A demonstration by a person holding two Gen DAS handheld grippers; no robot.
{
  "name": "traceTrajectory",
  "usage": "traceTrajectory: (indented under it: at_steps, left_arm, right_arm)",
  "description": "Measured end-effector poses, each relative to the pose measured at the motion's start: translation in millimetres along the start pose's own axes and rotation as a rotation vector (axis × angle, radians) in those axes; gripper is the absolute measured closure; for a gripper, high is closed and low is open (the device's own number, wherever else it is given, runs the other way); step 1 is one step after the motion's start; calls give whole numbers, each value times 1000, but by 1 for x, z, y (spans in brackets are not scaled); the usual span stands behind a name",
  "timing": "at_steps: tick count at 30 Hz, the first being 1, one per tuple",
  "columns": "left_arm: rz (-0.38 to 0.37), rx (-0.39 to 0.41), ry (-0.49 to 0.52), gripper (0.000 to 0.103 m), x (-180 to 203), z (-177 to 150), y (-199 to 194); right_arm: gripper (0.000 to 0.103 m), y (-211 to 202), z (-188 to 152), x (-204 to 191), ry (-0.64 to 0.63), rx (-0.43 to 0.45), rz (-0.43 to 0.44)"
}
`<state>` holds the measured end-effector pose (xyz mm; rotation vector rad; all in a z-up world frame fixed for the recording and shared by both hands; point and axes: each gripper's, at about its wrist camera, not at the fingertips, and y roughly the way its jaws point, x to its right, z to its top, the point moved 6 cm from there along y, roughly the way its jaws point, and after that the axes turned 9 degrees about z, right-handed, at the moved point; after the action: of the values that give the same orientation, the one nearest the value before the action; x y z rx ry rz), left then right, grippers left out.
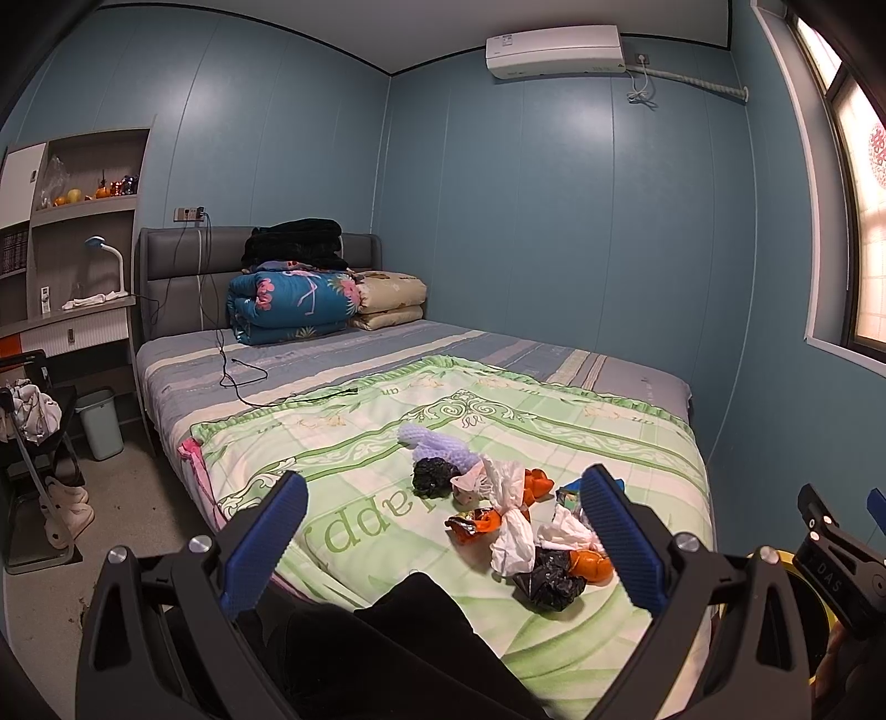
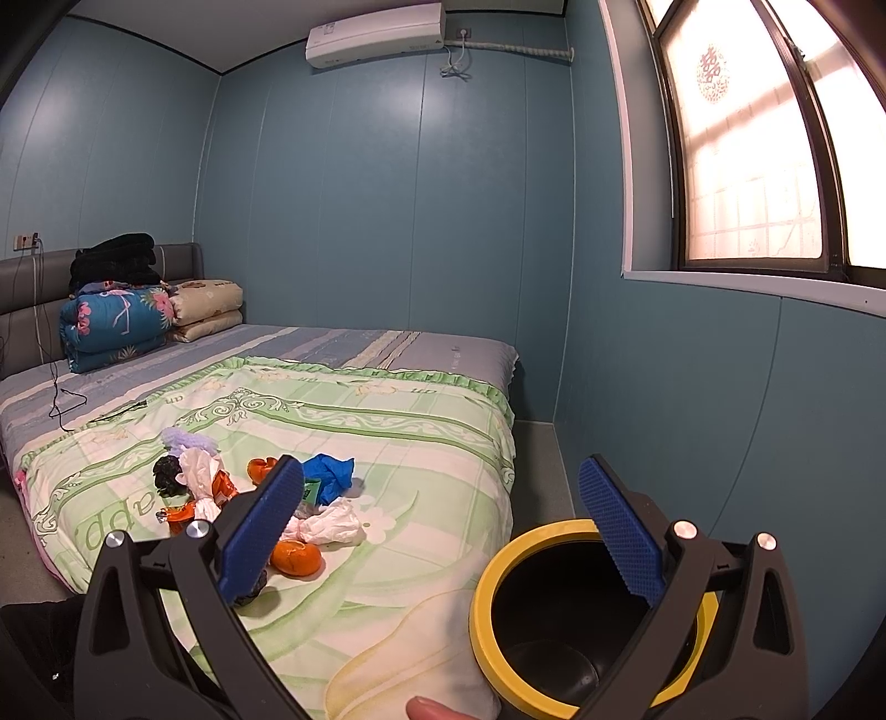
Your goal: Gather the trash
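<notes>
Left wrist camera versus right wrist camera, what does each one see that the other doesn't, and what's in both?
Only the left wrist view shows the shelving and desk, the lamp and the pale floor bin. Only the right wrist view shows into the yellow-rimmed bucket beside the bed, plus a blue crumpled bag. Both show the trash pile on the green quilt, the folded bedding, the air conditioner, and open jaws on the left gripper and right gripper.

Blue walls (image 2: 360, 221), bed (image 1: 387, 354) (window (image 2: 742, 166) rt).
</notes>
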<state>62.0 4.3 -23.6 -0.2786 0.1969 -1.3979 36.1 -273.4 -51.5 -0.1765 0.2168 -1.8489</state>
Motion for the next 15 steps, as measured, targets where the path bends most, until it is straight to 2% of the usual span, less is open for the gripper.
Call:
traceTrajectory:
  at_steps: [15]
  left_arm:
    - [-11,-10,1,8,2,-2,1]
  right_arm:
    - [8,0,0,0,3,0,1]
